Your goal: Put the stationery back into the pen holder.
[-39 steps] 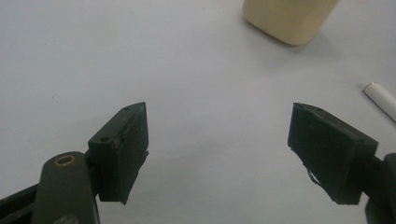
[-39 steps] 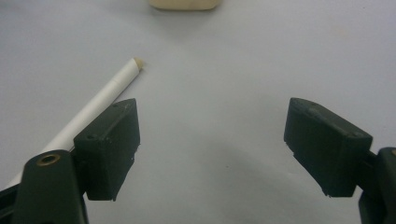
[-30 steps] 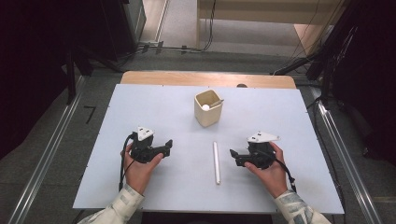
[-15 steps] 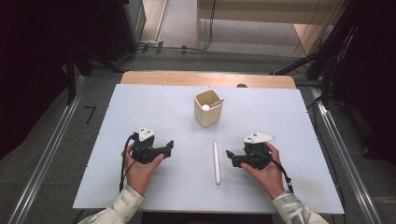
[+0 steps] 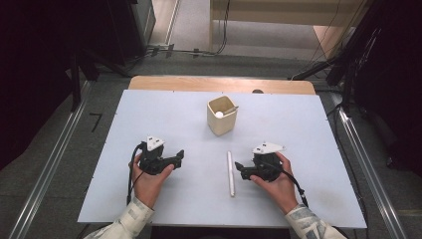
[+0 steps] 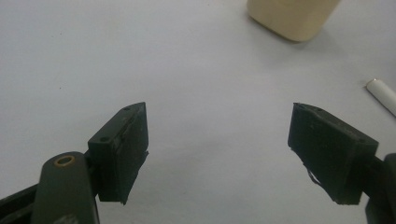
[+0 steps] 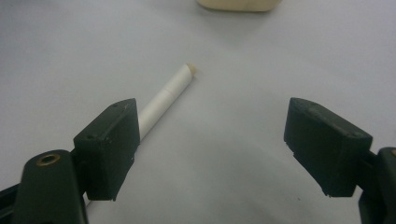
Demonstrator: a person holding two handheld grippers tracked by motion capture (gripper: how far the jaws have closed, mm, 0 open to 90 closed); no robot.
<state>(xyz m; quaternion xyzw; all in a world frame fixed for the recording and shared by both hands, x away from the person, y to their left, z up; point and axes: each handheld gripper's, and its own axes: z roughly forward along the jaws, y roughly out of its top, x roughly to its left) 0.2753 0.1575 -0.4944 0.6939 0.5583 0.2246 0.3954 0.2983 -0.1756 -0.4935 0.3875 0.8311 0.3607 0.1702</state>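
A white marker [image 5: 230,173] lies lengthwise on the white tabletop [image 5: 149,119], between the two hands. A cream square cup [image 5: 221,115] stands behind it, with something white and a stick-like item inside. My left gripper [image 5: 177,158] rests on the table at the left, pointing right, open and holding nothing. In the left gripper view, the left gripper [image 6: 219,114] has the cup [image 6: 292,16] ahead and the marker's end [image 6: 383,93] at the right edge. My right gripper [image 5: 240,170] points left, just right of the marker. It [image 7: 212,105] is open, with the marker [image 7: 166,100] running past its left jaw.
A wooden strip [image 5: 219,83] borders the tabletop's far edge. Metal rails [image 5: 358,159] run along the floor on both sides. Cables lie on the floor beyond the table. Bare white surface surrounds the cup and both hands.
My right gripper has slid a little left and nearer to the person, closer to the marker. The left gripper, marker and cup have stayed put.
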